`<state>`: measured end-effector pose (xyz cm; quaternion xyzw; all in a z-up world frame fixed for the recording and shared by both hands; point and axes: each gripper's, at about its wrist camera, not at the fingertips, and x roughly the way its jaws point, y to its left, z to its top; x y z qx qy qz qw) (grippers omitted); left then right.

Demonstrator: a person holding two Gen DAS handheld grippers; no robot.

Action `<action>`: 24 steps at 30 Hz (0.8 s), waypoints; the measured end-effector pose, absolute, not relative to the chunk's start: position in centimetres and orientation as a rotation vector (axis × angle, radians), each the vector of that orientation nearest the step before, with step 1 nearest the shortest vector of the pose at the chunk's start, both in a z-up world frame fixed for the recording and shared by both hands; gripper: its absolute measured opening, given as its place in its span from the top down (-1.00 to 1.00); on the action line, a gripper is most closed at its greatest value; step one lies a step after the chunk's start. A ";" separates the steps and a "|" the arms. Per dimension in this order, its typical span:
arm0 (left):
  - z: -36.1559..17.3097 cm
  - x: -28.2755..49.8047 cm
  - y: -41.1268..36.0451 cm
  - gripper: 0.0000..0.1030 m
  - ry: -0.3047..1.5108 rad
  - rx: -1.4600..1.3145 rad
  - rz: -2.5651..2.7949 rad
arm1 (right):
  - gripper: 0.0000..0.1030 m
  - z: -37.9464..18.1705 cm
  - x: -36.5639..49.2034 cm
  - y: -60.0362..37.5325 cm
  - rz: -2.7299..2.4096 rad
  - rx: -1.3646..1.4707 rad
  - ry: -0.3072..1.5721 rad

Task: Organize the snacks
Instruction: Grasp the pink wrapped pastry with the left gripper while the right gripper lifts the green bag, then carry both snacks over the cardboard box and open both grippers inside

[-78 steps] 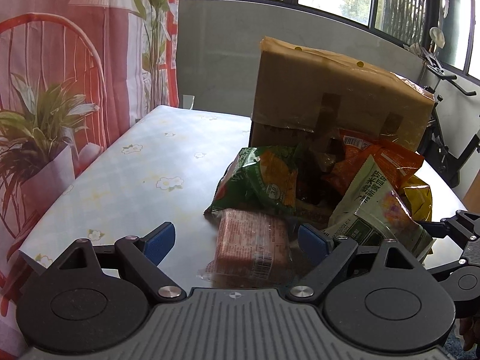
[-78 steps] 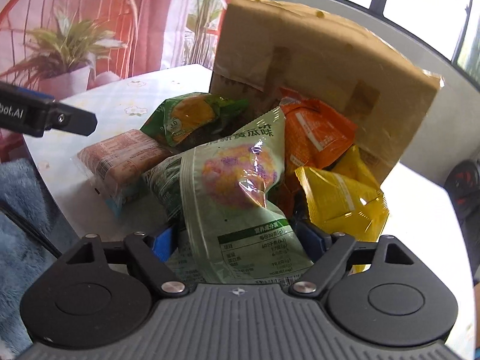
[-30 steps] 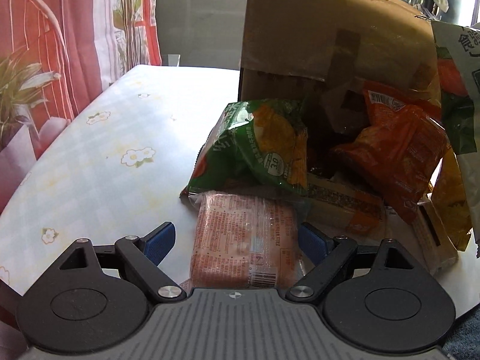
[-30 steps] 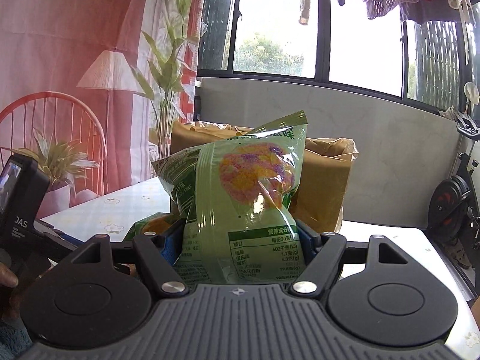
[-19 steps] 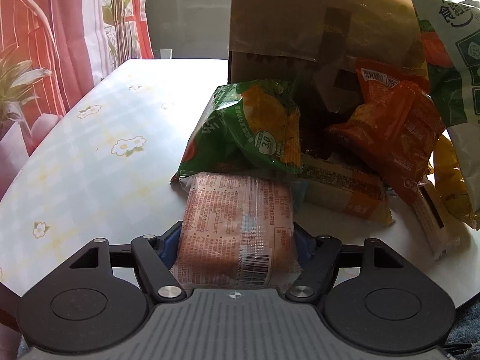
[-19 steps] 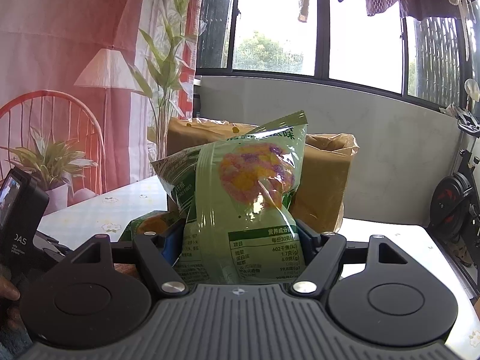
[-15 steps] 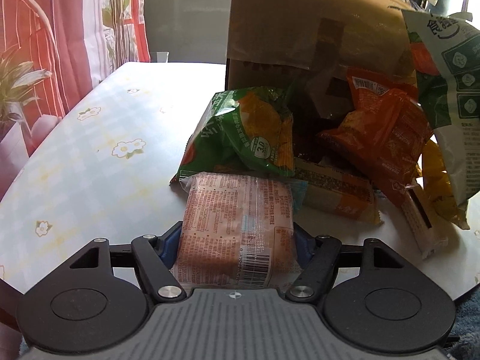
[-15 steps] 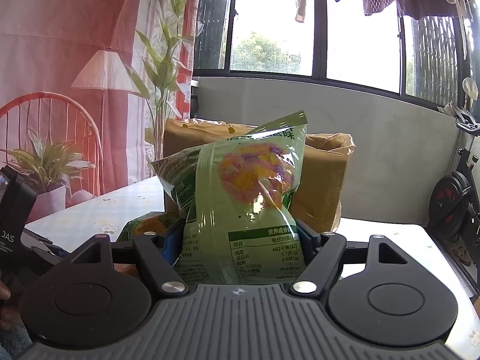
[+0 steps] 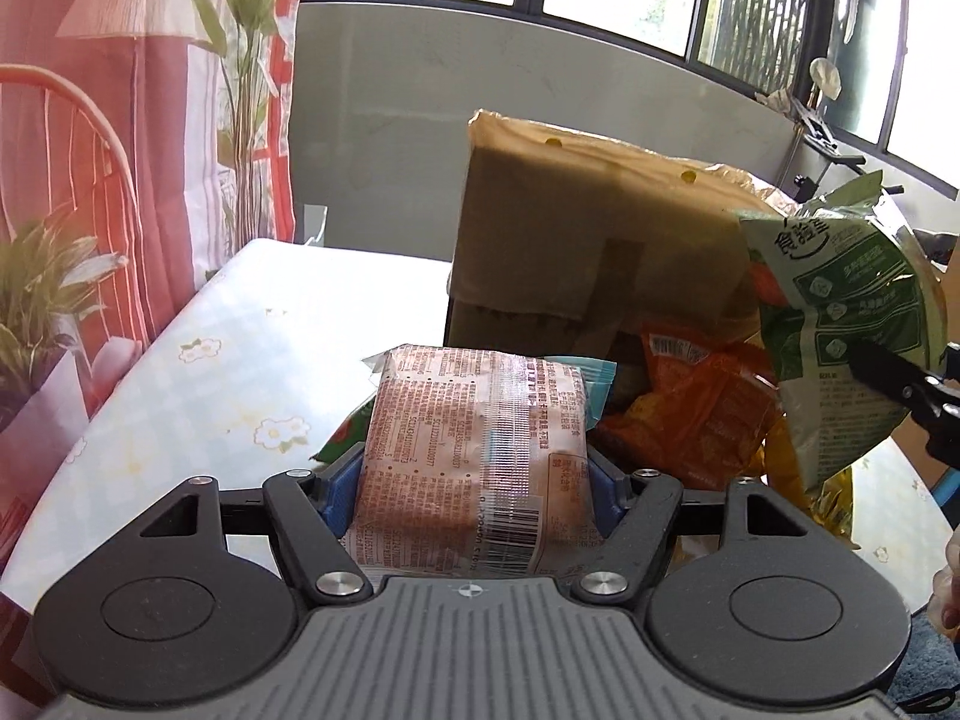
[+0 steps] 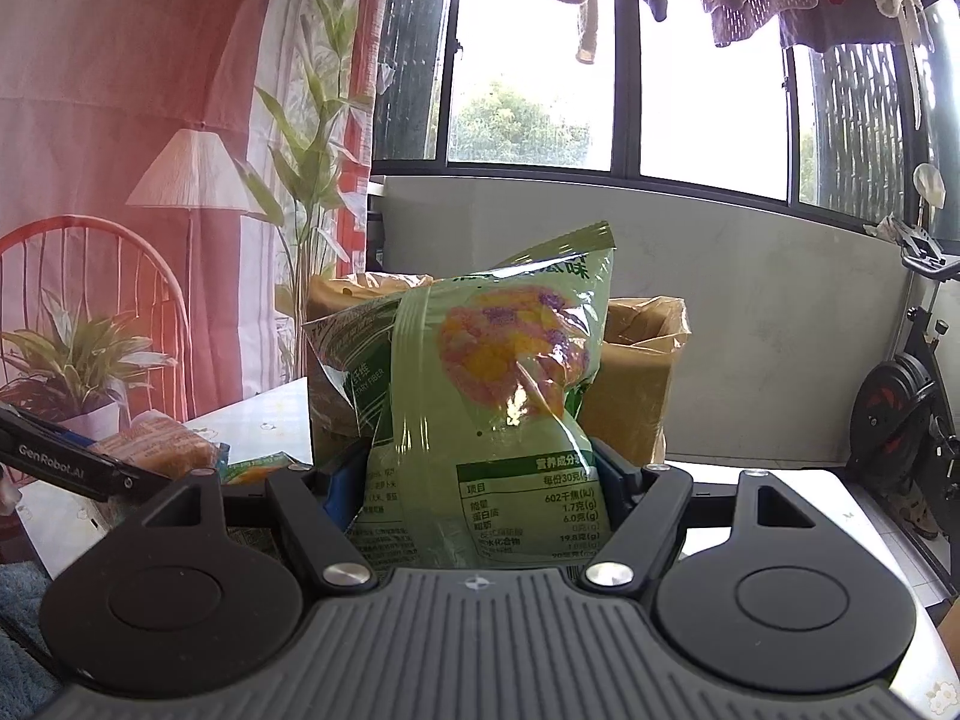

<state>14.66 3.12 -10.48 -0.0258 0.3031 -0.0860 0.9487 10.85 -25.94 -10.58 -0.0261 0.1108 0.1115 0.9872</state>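
My left gripper (image 9: pixel 471 489) is shut on a pink cracker pack (image 9: pixel 474 444) and holds it above the table, in front of the cardboard box (image 9: pixel 576 252). My right gripper (image 10: pixel 480 474) is shut on a pale green snack bag (image 10: pixel 492 396) and holds it up in front of the same box (image 10: pixel 636 384). That green bag also shows at the right of the left wrist view (image 9: pixel 840 324). The pink pack also shows at the left of the right wrist view (image 10: pixel 156 441).
An orange snack bag (image 9: pixel 696 414), a yellow bag (image 9: pixel 834 504) and a green bag's corner (image 9: pixel 345 441) lie on the flower-print table (image 9: pixel 240 360) before the box. A curtain (image 9: pixel 120 120) hangs at left. An exercise bike (image 10: pixel 906 396) stands at right.
My left gripper closed on the pink pack and lifted it off the table. My right gripper stayed raised with the green bag.
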 end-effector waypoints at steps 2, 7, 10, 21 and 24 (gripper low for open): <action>-9.7 14.7 2.8 -0.44 0.600 -0.058 -0.186 | -0.45 -10.4 10.9 -26.0 0.222 -0.051 0.221; -6.7 15.7 1.7 -0.44 0.522 -0.028 -0.223 | -0.45 -9.2 11.3 -26.5 0.222 -0.047 0.200; -4.4 16.9 0.9 -0.44 0.458 -0.012 -0.239 | -0.45 -7.7 11.9 -26.7 0.222 -0.052 0.168; 2.0 24.4 -3.4 -0.44 0.342 -0.010 -0.288 | -0.45 -3.2 16.1 -28.0 0.183 -0.065 0.089; 2.6 26.7 -4.5 -0.44 0.346 -0.025 -0.286 | -0.45 -1.8 18.4 -28.4 0.166 -0.053 0.080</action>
